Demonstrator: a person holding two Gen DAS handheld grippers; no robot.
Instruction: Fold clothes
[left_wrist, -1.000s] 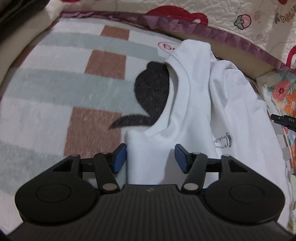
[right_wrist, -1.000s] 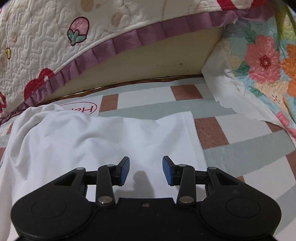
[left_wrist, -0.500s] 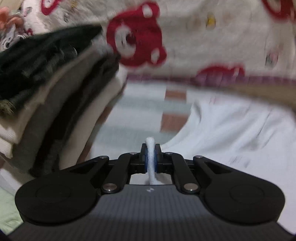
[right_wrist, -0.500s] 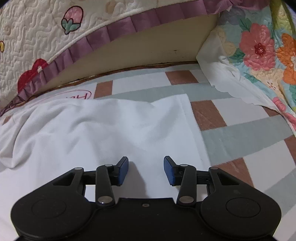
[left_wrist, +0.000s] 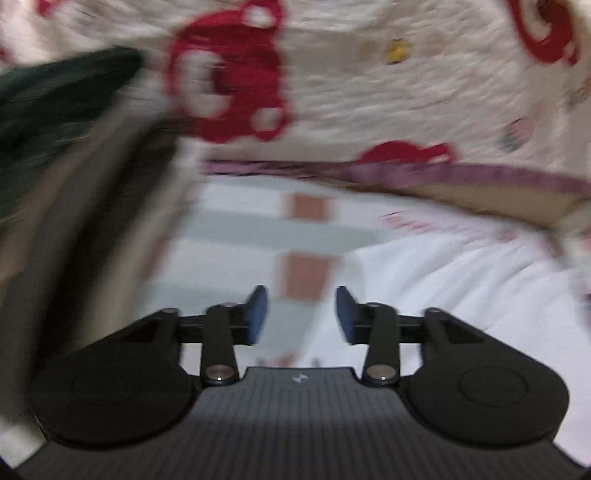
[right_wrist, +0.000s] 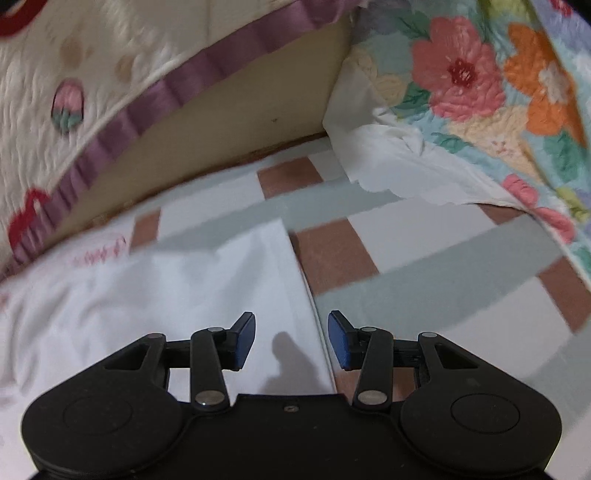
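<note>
A: Released since half a second ago: left tool, then pinched on a ridge of white cloth, now spread wide and empty. Right tool shifted sideways; spread wide then, same now.

B: Noted. Location of white garment?

A: Flat on checked mat, towards the mat's far edge under the frilled quilt. Straight side edge and one far corner clear in right wrist view, edge running down between the right tool's fingers. In left wrist view, only a blurred white mass right of the left tool.

B: Reason for that lie?

A: Probably spread flat so edges line up for a fold; judged, not seen. Number of folds not readable: left view smeared, right view limited to one side.

B: Stack of clothes at the mat's left edge?

A: Dark and beige layers, blurred. Likely finished pieces kept off the working area.

B: Pose?

A: Left tool low, nearly level, aimed across the mat at the quilt, over bare mat just beside the garment; heavy blur, so in motion. Right tool tilted down, low above the garment's side edge, finger shadow on the cloth, contact not discernible. Straddling that edge fits a coming pinch or a withdrawal after smoothing; not settled.
</note>
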